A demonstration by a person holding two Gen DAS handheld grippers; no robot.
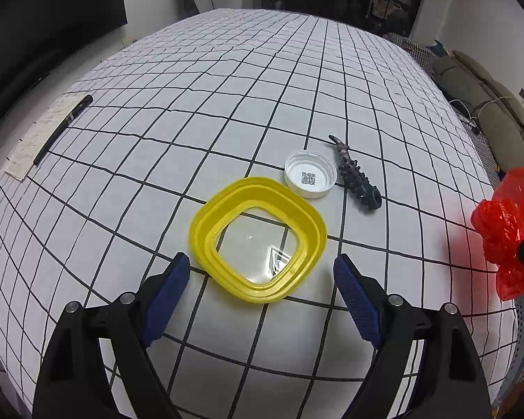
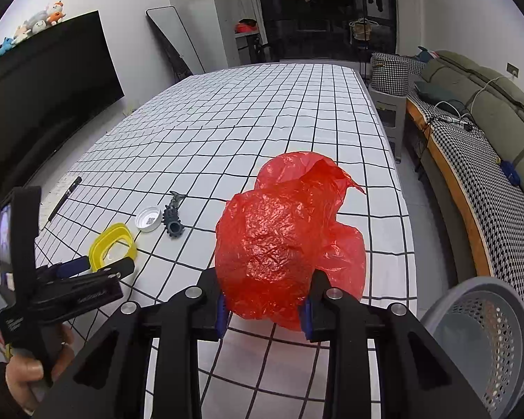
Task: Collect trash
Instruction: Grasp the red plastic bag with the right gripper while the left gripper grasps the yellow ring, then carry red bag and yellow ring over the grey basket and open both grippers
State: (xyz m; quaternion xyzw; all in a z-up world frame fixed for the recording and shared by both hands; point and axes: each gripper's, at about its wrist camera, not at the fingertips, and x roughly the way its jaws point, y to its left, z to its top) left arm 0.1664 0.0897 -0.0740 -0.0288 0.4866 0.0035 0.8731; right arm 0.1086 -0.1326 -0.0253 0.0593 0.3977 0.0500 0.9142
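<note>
On the desk: we see a checked cloth with three pieces of trash lying on it, none of them collected yet.
Right tongs: our right tongs are clenched on a crumpled red plastic bag, which we hold up above the near edge of the desk.
Left tongs: our left tongs are spread wide and hold nothing; they hover just short of the yellow lid frame, whose near edge sits between the blue pads.
Trash left: yellow lid frame, white cap lying inside-up just beyond it, and a dark knobbly toy touching or nearly touching the cap's right side.
Bin: a grey perforated basket stands at the lower right, off the desk; we judge it the likely place for the trash, though we cannot see inside it well.
Progress: early, by our reckoning. One item is in hand, three wait on the cloth, nothing is visibly dropped in the basket.
Next, as we judge: the left tongs seem lined up for the yellow frame.
Writing: a QR code is printed inside the white cap; a pale triangular mark shows in the frame's clear centre, unreadable.
Other things: a black pen lies on a sheet of paper at the far left, its writing too small to read.
</note>
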